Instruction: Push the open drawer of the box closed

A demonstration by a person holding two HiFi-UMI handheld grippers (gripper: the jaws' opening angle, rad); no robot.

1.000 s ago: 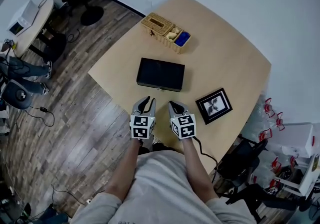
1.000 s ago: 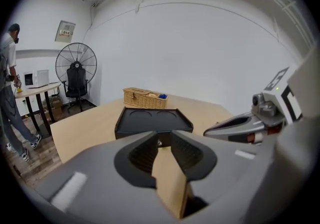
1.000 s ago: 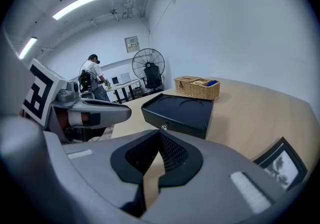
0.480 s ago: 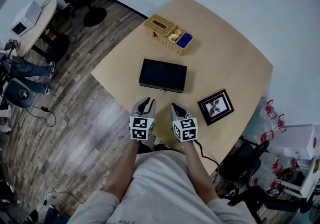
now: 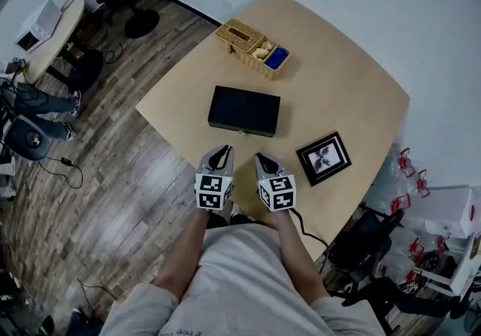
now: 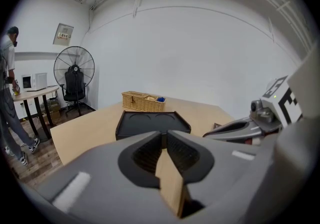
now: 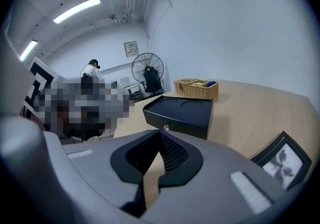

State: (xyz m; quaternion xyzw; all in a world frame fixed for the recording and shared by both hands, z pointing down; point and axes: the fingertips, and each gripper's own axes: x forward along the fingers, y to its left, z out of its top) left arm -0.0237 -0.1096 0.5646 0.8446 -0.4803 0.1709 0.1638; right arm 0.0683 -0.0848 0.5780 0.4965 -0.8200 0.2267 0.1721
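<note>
A flat black box (image 5: 244, 110) lies in the middle of the wooden table (image 5: 353, 86). Its front face with a small lock (image 7: 166, 128) points toward me and looks flush, with no drawer sticking out. My left gripper (image 5: 222, 151) and right gripper (image 5: 261, 156) hover side by side over the table's near edge, a short way in front of the box and not touching it. In the left gripper view the box (image 6: 152, 123) sits straight ahead of the left gripper (image 6: 164, 136), whose jaws are shut and empty. The right gripper (image 7: 160, 137) is also shut and empty, with the box (image 7: 180, 113) slightly to its right.
A wicker basket (image 5: 252, 48) with a blue item stands behind the box. To the right of the box lies a black picture frame (image 5: 323, 158). Past the table's left edge are a fan (image 6: 74, 67), an office chair, a side desk and a person (image 6: 7, 92).
The head view shifted slightly. Both grippers stay in front of the box with their jaws shut.
</note>
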